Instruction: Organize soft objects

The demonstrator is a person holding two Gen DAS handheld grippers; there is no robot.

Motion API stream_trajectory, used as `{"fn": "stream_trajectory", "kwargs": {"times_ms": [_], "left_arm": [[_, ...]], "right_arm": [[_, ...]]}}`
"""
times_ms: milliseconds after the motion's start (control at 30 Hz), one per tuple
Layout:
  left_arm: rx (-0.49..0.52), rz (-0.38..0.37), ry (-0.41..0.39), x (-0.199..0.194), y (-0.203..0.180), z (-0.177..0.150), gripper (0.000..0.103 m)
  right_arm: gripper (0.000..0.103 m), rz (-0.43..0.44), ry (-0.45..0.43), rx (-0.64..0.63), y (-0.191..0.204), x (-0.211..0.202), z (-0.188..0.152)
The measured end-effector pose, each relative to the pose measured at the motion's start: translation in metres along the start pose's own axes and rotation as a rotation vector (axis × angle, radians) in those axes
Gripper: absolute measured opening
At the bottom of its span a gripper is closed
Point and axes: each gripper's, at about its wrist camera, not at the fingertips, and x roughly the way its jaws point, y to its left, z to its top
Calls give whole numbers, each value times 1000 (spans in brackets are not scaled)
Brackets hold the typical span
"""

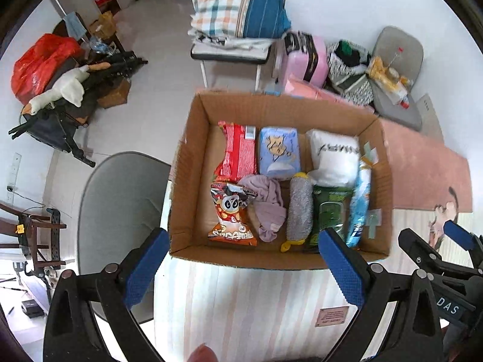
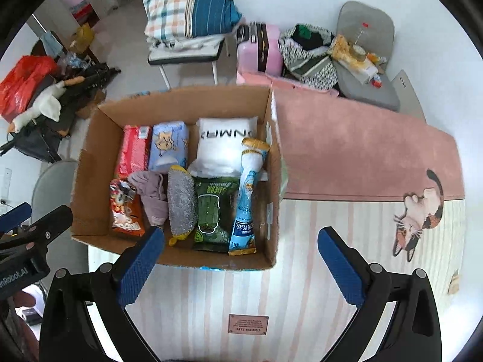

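An open cardboard box (image 1: 193, 157) (image 2: 90, 163) sits on a striped mat. Inside lie a red pack (image 1: 240, 150), a blue tissue pack (image 1: 279, 152), a white pouch (image 1: 333, 157), an orange snack bag (image 1: 231, 217), a mauve cloth (image 1: 267, 205), a grey sponge (image 1: 299, 208), a green wipes pack (image 1: 327, 211) and a light blue tube pack (image 1: 360, 205). My left gripper (image 1: 241, 262) is open and empty, just short of the box's near wall. My right gripper (image 2: 241, 259) is open and empty at the box's near right corner.
A pink mat with a cat picture (image 2: 419, 214) covers the table right of the box. A grey chair (image 1: 120, 211) stands left of the table. Behind the box are a pink case (image 1: 305, 57), a chair with folded bedding (image 1: 235, 9) and a grey seat with clutter (image 1: 392, 69).
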Motion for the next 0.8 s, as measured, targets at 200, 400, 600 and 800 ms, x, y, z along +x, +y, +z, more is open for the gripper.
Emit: {"fn": "stream_trajectory", "kwargs": {"times_ms": [200,400,600,800], "left_arm": [[20,-12,-107,-68,-10,-21,101],[39,-1,-192,-128,-14,-45,101],[34,-26,-243,-170,-16,-65,101],[35,-42,-273,-196,-20,-79,101]], "right_arm": [[103,22,-109,-7,-12,-73,-23],[103,23,-205,-16,-20,-143,-54],[103,24,-280,-31,-25,-198,-80],[103,24,-344,-42,-26,-237,-97]]}}
